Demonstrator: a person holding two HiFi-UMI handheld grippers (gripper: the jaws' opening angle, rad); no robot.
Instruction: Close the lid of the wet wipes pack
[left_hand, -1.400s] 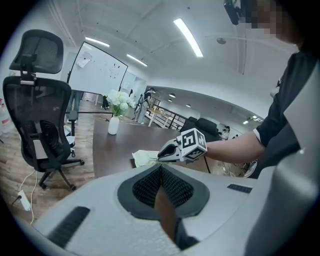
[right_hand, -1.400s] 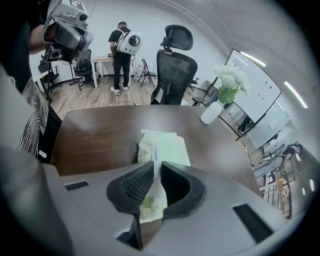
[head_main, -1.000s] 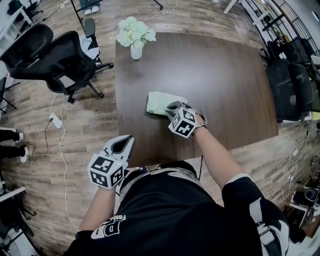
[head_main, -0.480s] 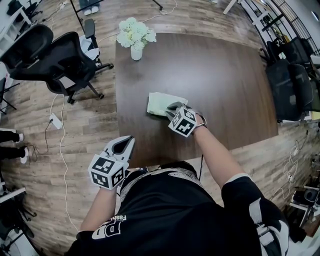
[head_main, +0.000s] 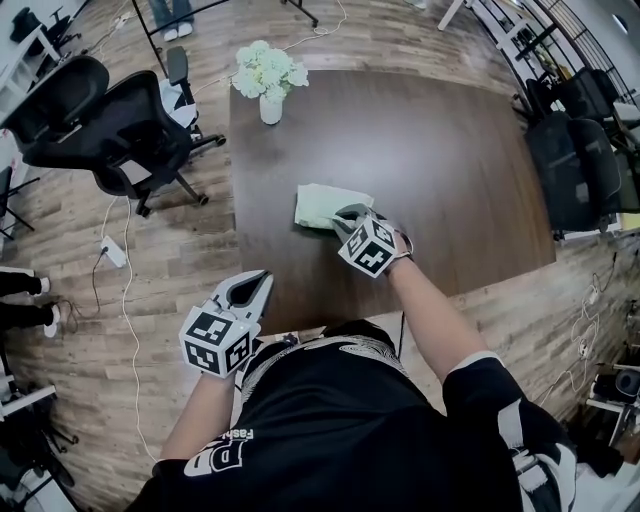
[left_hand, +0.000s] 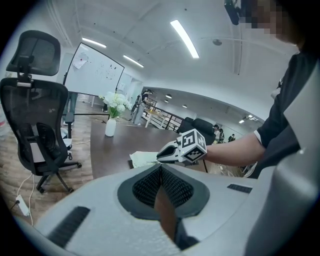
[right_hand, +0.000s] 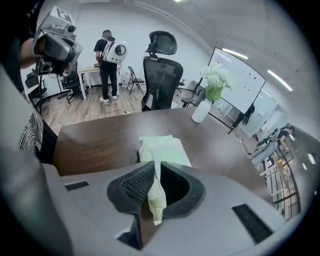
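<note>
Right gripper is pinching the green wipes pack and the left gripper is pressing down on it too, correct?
No. The right gripper does pinch the wet wipes pack, but the left gripper is held clear of it, shut on nothing; the head view shows the gap.

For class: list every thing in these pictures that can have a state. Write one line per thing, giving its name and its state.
Left tool: shut, empty, held off the table.
Right tool: shut on a thin pale green flap of the pack.
Pack: lying flat on the table, flap pinched at its near end; lid open or shut cannot be told.
Vase: upright, holding white flowers.
Chair: upright, empty.
</note>
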